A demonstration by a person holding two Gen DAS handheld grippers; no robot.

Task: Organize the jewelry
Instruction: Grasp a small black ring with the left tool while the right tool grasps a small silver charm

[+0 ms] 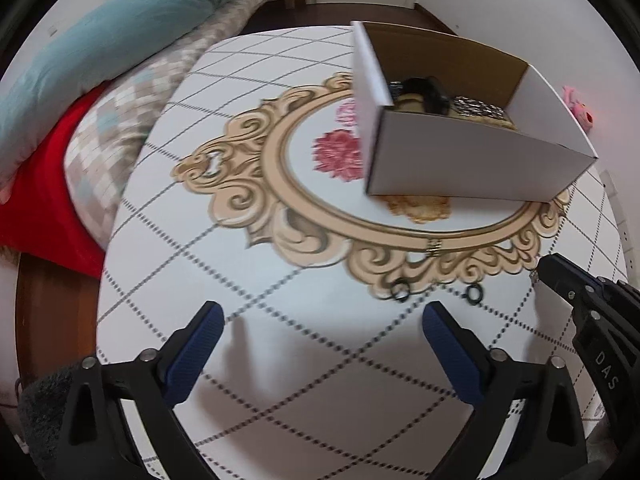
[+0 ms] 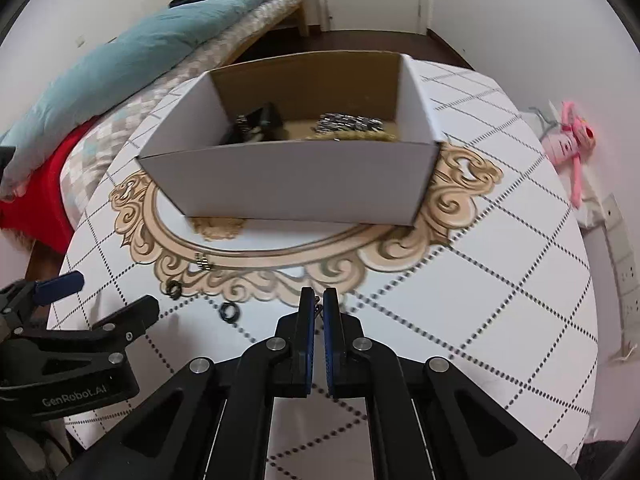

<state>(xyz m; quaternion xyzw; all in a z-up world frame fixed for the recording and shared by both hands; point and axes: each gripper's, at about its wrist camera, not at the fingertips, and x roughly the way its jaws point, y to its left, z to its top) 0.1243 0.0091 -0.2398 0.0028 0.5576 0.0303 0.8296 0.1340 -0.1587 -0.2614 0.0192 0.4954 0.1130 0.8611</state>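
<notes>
A white cardboard box (image 1: 472, 160) (image 2: 288, 180) stands on the round table and holds a black piece (image 2: 256, 120) and silver and gold chains (image 2: 348, 124). On the table lie two black rings (image 1: 400, 291) (image 1: 474, 293), also in the right wrist view (image 2: 174, 289) (image 2: 231, 312), and a small metal ring (image 1: 433, 246) (image 2: 203, 261). My left gripper (image 1: 322, 320) is open and empty above the table, near the rings. My right gripper (image 2: 319, 300) is shut on a small dark chain piece (image 2: 318, 309) in front of the box.
The round table (image 2: 500, 280) has a white cloth with a grid and a gold ornament print. A bed with teal, checked and red bedding (image 1: 100, 80) lies to the left. A pink toy (image 2: 576, 140) hangs at the right wall.
</notes>
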